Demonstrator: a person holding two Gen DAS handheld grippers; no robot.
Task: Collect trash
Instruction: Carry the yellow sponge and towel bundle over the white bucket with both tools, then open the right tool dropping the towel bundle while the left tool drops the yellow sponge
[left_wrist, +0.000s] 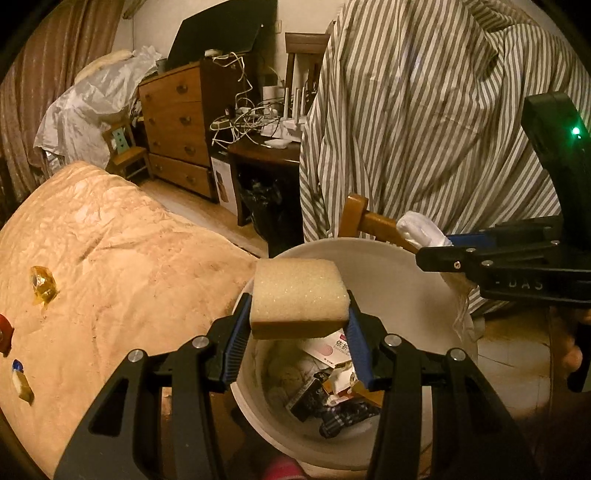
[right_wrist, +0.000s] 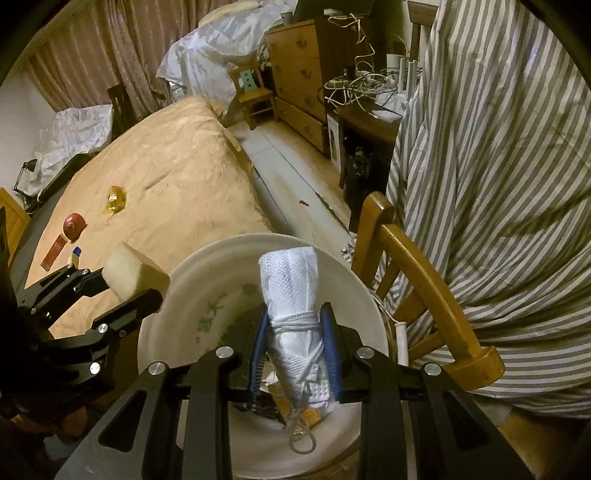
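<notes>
Sponge (left_wrist: 299, 297) is sitting clamped in the left gripper (left_wrist: 298, 332) above the white bucket (left_wrist: 399, 273). Right gripper (right_wrist: 295, 354) is pinching a rolled mask (right_wrist: 295, 314) over the bucket. Risk: loose strings snagging a pad on release; sponge bouncing off the rim.

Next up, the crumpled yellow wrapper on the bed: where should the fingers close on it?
Judging from both views, pinch the yellow wrapper across its raised, crinkled middle, coming straight down from above. It lies low on the soft bedspread, with nothing touching it, so a side approach would likely snag fabric.
</notes>
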